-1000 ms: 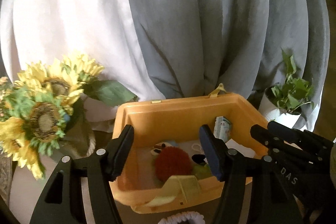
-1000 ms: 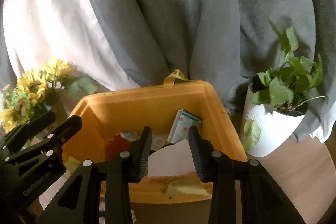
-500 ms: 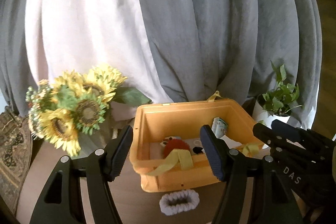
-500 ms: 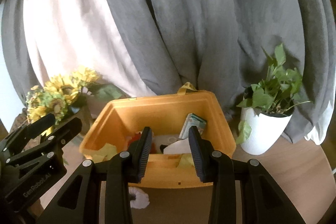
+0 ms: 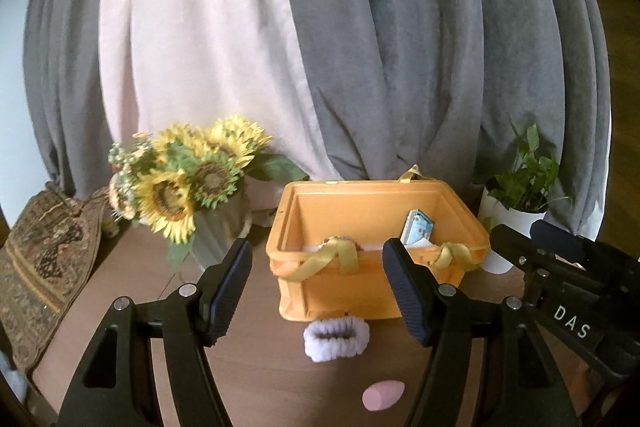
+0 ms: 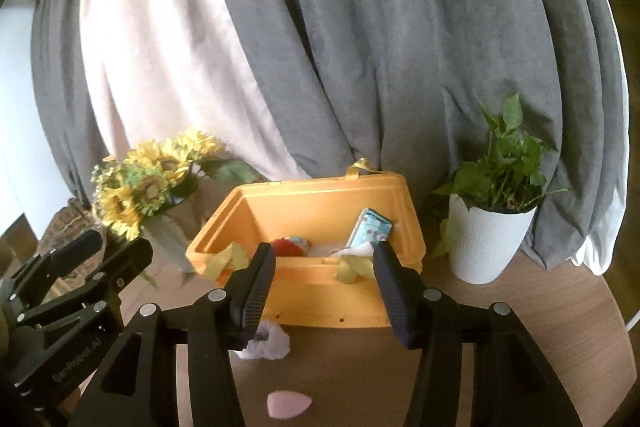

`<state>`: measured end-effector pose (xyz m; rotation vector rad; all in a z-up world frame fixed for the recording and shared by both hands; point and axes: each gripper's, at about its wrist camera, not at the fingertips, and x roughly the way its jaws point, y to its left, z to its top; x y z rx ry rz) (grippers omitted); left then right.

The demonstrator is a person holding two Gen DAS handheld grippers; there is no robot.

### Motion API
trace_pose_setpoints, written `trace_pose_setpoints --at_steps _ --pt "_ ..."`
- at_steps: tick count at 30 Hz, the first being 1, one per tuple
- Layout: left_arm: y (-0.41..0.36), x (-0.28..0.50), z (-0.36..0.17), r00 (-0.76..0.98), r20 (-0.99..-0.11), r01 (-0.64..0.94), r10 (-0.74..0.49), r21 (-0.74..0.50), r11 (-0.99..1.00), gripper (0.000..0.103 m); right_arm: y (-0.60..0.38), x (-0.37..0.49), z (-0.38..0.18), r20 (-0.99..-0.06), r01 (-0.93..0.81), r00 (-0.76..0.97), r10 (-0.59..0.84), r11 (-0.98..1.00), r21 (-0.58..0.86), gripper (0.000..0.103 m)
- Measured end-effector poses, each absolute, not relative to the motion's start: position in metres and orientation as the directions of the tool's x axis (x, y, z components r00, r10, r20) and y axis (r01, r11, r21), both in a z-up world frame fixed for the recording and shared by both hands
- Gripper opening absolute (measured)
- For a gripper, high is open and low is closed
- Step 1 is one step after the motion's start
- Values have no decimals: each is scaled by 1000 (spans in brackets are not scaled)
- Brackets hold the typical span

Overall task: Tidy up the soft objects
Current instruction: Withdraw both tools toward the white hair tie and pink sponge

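Observation:
An orange bin [image 5: 352, 291] with yellow ribbon handles stands on the brown table; it also shows in the right wrist view [image 6: 320, 303]. Inside lie a red plush [image 6: 285, 247], a blue-patterned packet [image 6: 370, 231] and something white. A fluffy white scrunchie [image 5: 336, 339] lies in front of the bin, partly hidden in the right wrist view [image 6: 272, 341]. A pink sponge [image 5: 383, 395] lies nearer, also in the right wrist view [image 6: 289, 403]. My left gripper [image 5: 320, 295] and right gripper [image 6: 324, 291] are both open and empty, held back from the bin.
A sunflower bouquet in a vase [image 5: 184, 183] stands left of the bin. A potted green plant in a white pot [image 6: 486, 239] stands right of it. Grey and white curtains [image 5: 320, 47] hang behind. A patterned cloth [image 5: 44, 259] lies at far left.
Both grippers have pulled back and away from the bin, so the scrunchie and pink sponge on the table come into view. The right gripper's jaws have opened wider.

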<state>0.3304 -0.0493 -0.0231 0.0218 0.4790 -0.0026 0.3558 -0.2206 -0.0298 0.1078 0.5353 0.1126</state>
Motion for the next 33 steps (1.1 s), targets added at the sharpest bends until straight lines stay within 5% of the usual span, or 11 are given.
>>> trace_pose_setpoints --at_steps 14,33 --pt "-43 304 -26 887 -461 25 -2 44 999 67 -217 325 -29 -501 -125 847 180 982 142 52" --pt "17 342 -54 789 -515 409 -333 38 912 67 -155 302 -44 -501 188 860 -98 973 133 52"
